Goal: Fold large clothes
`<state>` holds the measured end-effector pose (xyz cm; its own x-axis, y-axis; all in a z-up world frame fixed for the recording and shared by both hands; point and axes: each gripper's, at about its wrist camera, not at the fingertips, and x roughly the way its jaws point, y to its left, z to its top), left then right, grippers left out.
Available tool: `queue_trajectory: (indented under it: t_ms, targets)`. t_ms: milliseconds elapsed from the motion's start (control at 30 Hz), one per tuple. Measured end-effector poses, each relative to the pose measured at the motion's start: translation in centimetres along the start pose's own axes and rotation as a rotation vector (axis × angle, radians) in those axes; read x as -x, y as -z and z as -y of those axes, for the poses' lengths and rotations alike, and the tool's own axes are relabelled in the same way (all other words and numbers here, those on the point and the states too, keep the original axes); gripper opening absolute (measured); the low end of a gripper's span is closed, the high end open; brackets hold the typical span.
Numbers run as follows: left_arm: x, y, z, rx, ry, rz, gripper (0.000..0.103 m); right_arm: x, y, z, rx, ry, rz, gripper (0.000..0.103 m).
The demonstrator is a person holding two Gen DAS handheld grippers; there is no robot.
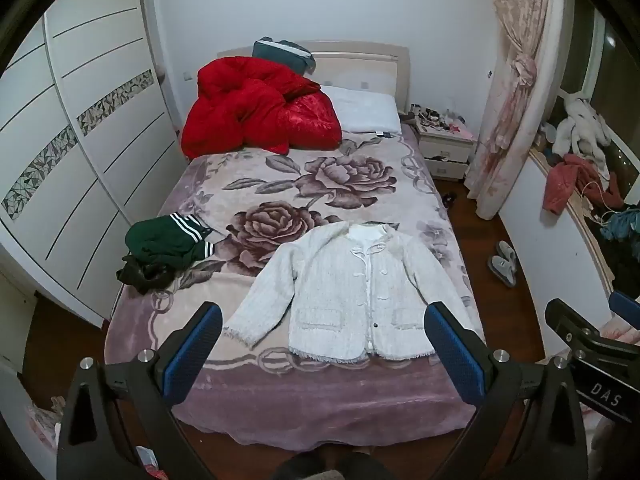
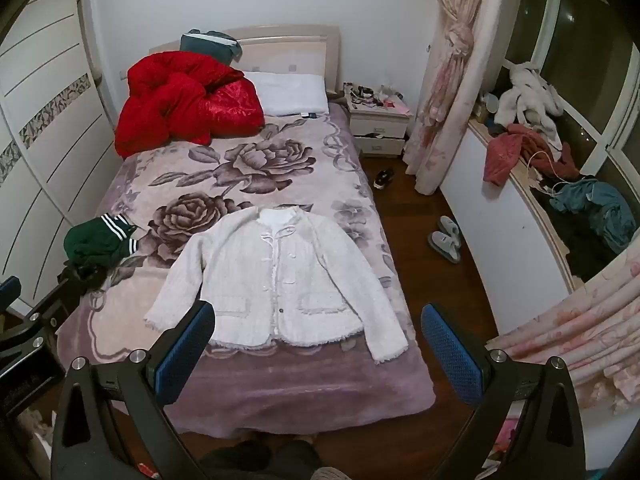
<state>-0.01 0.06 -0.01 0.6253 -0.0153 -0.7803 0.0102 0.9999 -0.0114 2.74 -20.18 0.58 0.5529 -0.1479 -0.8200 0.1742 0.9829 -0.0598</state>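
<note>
On the near end of the bed: white jacket flat, sleeves spread | left tool, right tool wide, empty | risk: fringe hem, possibly loose, snags pads.

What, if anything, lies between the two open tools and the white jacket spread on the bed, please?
Nothing visible does. The white jacket lies flat and uncovered near the foot of the bed, straight ahead of the left tool and the right tool. The green garment sits apart, off to the jacket's left.
</note>
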Motion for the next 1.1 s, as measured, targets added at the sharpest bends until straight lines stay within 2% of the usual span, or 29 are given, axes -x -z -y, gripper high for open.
queue_trajectory:
  t_ms: [1100]
  targets:
    - [-0.08, -0.10, 0.01, 0.001, -0.006, 0.015, 0.103, 0.79, 0.15, -0.27, 0.017, 0.017, 0.009, 0.103]
